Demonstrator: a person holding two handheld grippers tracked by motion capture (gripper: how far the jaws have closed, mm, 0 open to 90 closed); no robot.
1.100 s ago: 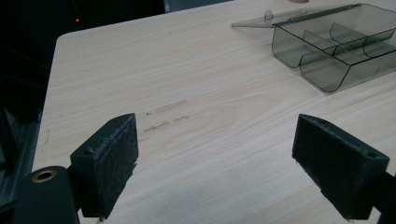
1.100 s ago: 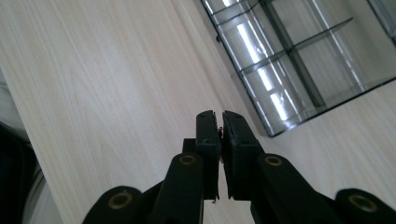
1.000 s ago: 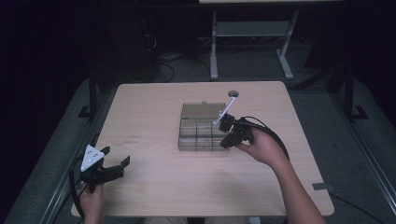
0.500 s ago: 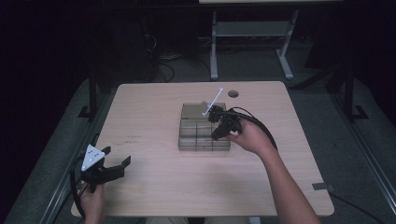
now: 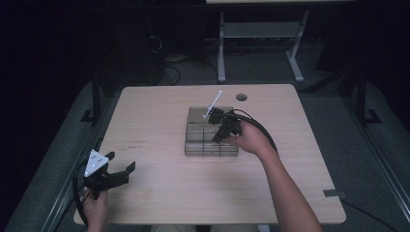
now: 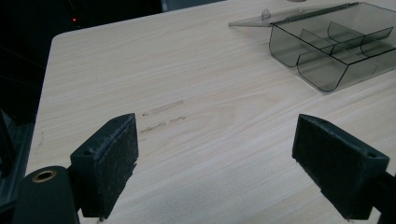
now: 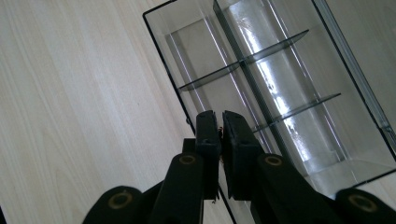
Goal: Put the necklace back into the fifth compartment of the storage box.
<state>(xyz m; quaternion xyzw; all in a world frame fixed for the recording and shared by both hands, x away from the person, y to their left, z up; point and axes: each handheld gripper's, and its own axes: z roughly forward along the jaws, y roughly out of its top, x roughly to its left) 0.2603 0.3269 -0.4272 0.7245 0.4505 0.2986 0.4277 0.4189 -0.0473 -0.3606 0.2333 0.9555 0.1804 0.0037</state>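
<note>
A smoky clear plastic compartment box point(image 5: 198, 145) sits at the middle of the wooden table point(image 5: 159, 111), its lid point(image 6: 261, 21) lying open flat behind it. The compartments point(image 7: 280, 93) that I see hold nothing. My right gripper point(image 5: 217, 138) hovers over the box's right half, pointing down at it. Its jaws point(image 7: 219, 122) are shut, with a tiny yellowish speck at the seam that I cannot identify. My left gripper point(image 5: 122, 161) rests at the table's near left corner. It stands wide open point(image 6: 217, 154) with only bare wood between its pads, far from the box point(image 6: 327, 51).
A round cable hole point(image 5: 241, 97) lies near the table's far edge, behind the box. Faint tape marks point(image 6: 163, 107) show on the wood ahead of the left gripper. A metal stand point(image 5: 261, 29) is on the dark floor beyond the table.
The right hand has carried its shut gripper leftward and a little farther away, from the box's right edge to over its compartments. The left gripper has stayed put.
</note>
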